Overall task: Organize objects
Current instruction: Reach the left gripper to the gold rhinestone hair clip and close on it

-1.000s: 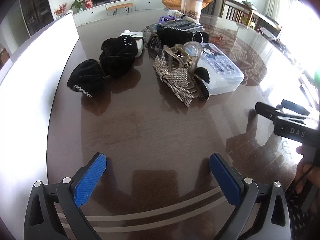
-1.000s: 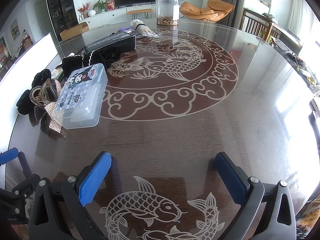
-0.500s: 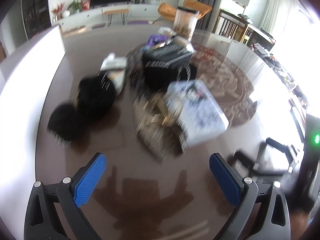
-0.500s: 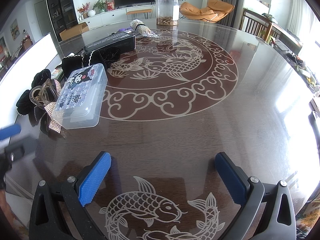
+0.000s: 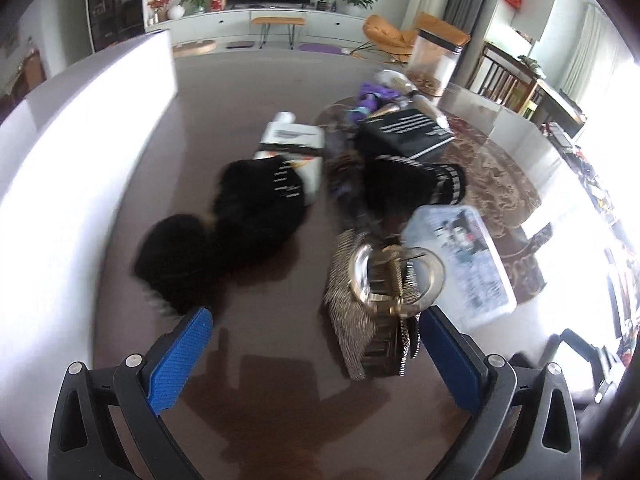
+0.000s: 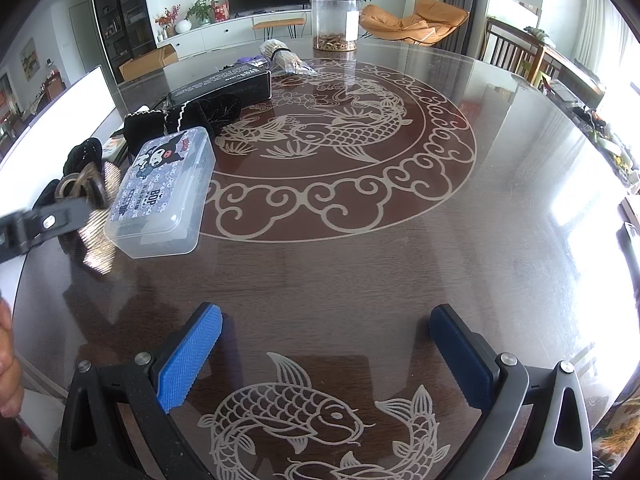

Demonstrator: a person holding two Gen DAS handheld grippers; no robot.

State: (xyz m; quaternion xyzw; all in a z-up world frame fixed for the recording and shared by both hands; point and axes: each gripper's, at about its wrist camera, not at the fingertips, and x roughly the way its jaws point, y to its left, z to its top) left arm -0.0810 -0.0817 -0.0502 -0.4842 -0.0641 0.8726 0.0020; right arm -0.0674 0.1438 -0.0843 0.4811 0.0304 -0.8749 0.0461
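Fingers of both grippers spread empty, hair clip (image 5: pixel 394 280) blurred, plastic box (image 6: pixel 162 194) partly hidden.

A rhinestone hair bow (image 5: pixel 368 316) with gold claw clip (image 5: pixel 396 276) lies touching the clear plastic box (image 6: pixel 162 196).

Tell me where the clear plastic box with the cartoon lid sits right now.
In the right wrist view, the clear plastic box lies at the table's left side, beside the rhinestone hair clip and before the black velvet bow.
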